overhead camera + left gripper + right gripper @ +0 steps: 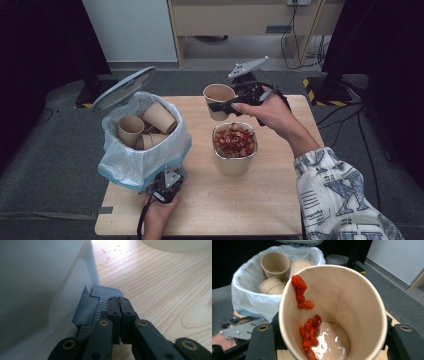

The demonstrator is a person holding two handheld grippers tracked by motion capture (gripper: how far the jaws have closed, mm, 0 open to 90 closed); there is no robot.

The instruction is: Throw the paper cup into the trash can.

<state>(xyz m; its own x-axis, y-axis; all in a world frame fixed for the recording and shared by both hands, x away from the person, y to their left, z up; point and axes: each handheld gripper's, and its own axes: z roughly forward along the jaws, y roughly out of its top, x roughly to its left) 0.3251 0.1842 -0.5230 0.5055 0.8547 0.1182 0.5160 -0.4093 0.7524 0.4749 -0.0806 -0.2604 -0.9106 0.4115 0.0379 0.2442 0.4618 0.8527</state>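
- The left gripper sits near the surface's front-left edge, jaws closed on nothing, tips on the bin's pedal.
- The bin, at the left edge, holds used cups.
- A bowl of red pieces stands mid-surface.
- The right gripper grips a cup above the far edge, red bits stuck inside.

My left gripper: black ribbed jaws, brass-ringed pivot screws, black cable trailing; my right gripper: black body, grey three-cornered plate on top. My right sleeve: white cloth with grey-blue printed lettering.
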